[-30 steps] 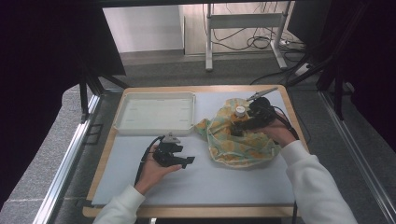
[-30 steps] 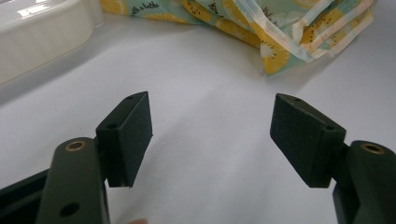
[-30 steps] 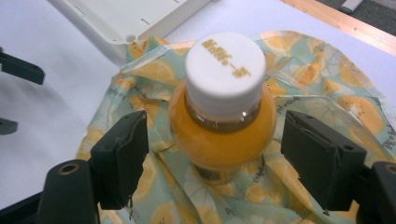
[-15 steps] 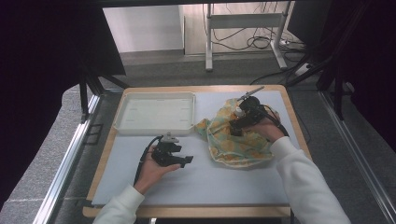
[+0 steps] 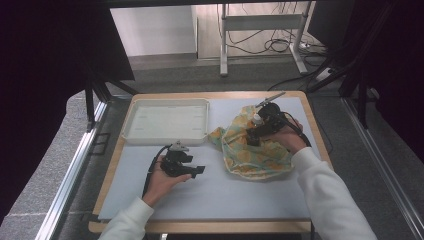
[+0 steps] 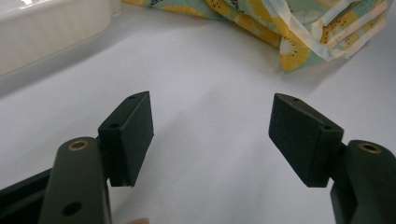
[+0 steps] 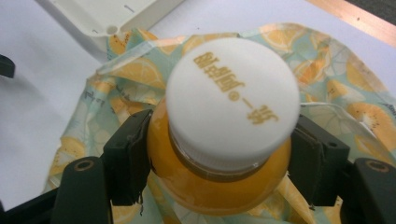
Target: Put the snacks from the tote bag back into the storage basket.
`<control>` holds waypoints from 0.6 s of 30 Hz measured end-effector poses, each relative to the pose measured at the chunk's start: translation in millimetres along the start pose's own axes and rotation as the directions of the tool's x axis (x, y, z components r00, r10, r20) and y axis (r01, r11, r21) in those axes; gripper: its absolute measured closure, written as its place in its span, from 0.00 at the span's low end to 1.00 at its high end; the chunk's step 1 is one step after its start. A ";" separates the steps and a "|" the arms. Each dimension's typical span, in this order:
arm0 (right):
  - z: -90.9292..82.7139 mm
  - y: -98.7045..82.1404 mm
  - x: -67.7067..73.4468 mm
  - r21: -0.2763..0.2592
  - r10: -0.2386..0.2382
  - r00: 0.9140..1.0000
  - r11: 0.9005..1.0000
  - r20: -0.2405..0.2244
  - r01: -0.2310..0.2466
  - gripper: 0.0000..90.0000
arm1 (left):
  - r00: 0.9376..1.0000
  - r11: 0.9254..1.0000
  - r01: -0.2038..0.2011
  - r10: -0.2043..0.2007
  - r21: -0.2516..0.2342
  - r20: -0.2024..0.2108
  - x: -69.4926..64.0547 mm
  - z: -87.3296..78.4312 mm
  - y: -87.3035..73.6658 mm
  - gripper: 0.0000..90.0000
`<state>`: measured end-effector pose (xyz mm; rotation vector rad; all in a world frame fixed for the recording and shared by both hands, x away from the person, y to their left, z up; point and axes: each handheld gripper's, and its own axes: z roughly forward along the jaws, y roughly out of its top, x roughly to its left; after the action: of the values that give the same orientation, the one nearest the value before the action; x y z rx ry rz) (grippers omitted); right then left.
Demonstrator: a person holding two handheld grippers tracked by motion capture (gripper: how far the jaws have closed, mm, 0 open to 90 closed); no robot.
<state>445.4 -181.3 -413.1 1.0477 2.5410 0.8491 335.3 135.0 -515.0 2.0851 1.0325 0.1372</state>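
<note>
Orange liquid fills the small bottle [image 7: 219,182] that your right claw [image 5: 256,134] has clamped by the shoulder, its pads pressed against both sides just under the white cap [image 7: 232,100]; those jaws have just been closing onto it. You see the bottle from above, so its lower body and base are hidden, and the printing on the cap reads upside down and is hard to make out. In the high view the bottle is little more than a white dot at the claw's tip, over the fruit-print cloth [image 5: 255,155] crumpled at about 2 o'clock on the worktop [image 5: 210,195]. What lies under the cloth's folds you cannot tell.

Your left claw [image 6: 210,135] stands open with nothing between its pads, held low over bare white surface at about 8 o'clock; a cloth corner sits beyond it at the top of its own view, cut off by the frame. A white tray [image 5: 165,122] rests at 11 o'clock, its near edge just beside your left hand [image 5: 162,180].

A pale sheet covers the worktop inside a wooden border. Beyond are grey floor, a metal stand's legs [image 5: 260,30], loose cables and dark curtains either side.
</note>
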 end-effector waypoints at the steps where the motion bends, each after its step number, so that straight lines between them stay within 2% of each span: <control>1: -1.4 0.2 0.1 -0.005 -0.001 1.000 1.000 0.000 0.001 0.33 | 1.000 1.000 -0.001 0.001 0.001 0.000 -0.3 0.1 0.0 0.35; 7: -8.3 0.5 -1.7 -0.024 0.001 1.000 1.000 0.004 0.000 0.33 | 1.000 1.000 -0.010 0.010 0.001 -0.001 -0.8 0.4 -0.1 0.34; 12: -19.1 0.8 -3.0 -0.054 0.019 1.000 0.998 -0.012 -0.020 0.33 | 1.000 1.000 -0.015 0.015 0.008 0.000 -1.3 1.5 -0.3 0.34; 15: -25.0 1.8 -2.6 -0.064 0.009 1.000 0.998 -0.006 -0.010 0.33 | 1.000 1.000 -0.015 0.015 0.013 0.000 -2.6 2.5 -0.5 0.34; 18: -31.7 3.8 -2.2 -0.074 0.014 1.000 0.997 -0.006 -0.014 0.33 | 1.000 1.000 -0.018 0.018 -0.001 -0.004 -2.8 1.5 -0.4 0.34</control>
<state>435.0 -193.9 -385.6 1.0432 2.4891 0.9430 333.8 132.2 -515.6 2.0942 1.0163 0.1514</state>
